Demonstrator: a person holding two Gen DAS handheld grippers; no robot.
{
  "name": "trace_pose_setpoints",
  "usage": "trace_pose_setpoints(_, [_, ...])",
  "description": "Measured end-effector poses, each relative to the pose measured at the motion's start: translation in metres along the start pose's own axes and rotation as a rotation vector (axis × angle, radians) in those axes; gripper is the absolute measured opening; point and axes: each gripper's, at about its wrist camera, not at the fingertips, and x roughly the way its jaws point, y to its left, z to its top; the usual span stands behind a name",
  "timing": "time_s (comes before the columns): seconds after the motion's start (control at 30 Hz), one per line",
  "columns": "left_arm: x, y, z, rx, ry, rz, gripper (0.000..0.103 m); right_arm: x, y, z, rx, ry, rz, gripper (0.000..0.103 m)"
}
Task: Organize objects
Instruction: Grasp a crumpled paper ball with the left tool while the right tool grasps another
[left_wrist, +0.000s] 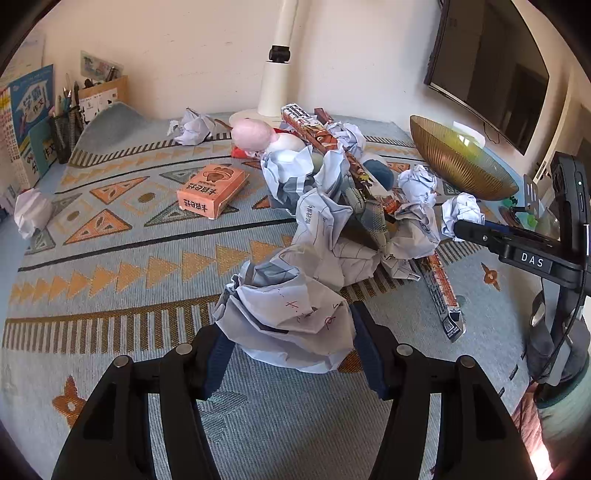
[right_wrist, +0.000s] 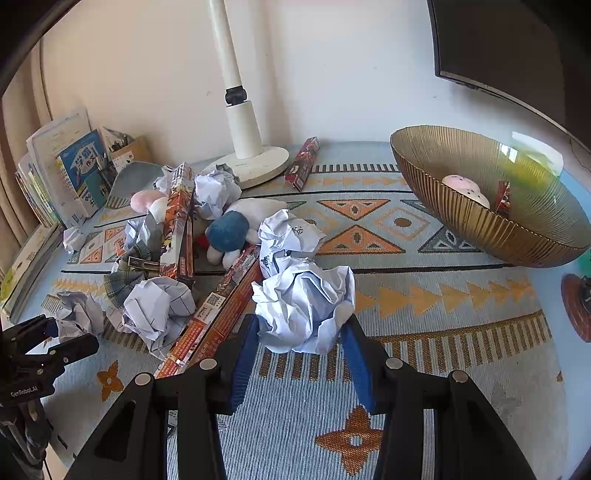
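On the patterned table cloth (left_wrist: 129, 258) lies a heap of crumpled paper balls, long printed cartons (right_wrist: 179, 221) and plush toys. My left gripper (left_wrist: 288, 325) is shut on a crumpled paper ball (left_wrist: 291, 314) with red marks, at the near end of the heap. In the right wrist view my right gripper (right_wrist: 301, 325) is shut on another white paper ball (right_wrist: 303, 306), its blue pads (right_wrist: 243, 354) pressing both sides. The left wrist view shows the right gripper (left_wrist: 476, 230) at the right edge, paper (left_wrist: 461, 212) at its tip.
A ribbed golden bowl (right_wrist: 480, 206) at the right holds a pink plush (right_wrist: 463, 186) and a small red pack. An orange box (left_wrist: 212, 190) lies left of the heap. A white lamp base (right_wrist: 255, 162), books (right_wrist: 74, 173) and a pen holder (left_wrist: 68, 122) line the back wall.
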Motion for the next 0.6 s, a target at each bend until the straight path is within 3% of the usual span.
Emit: trace_pose_setpoints(0.6, [0.0048,0.0010,0.0004,-0.011,0.019,0.052,0.058,0.0021,-0.0029,0.0014,0.013,0.011,-0.043,0.045])
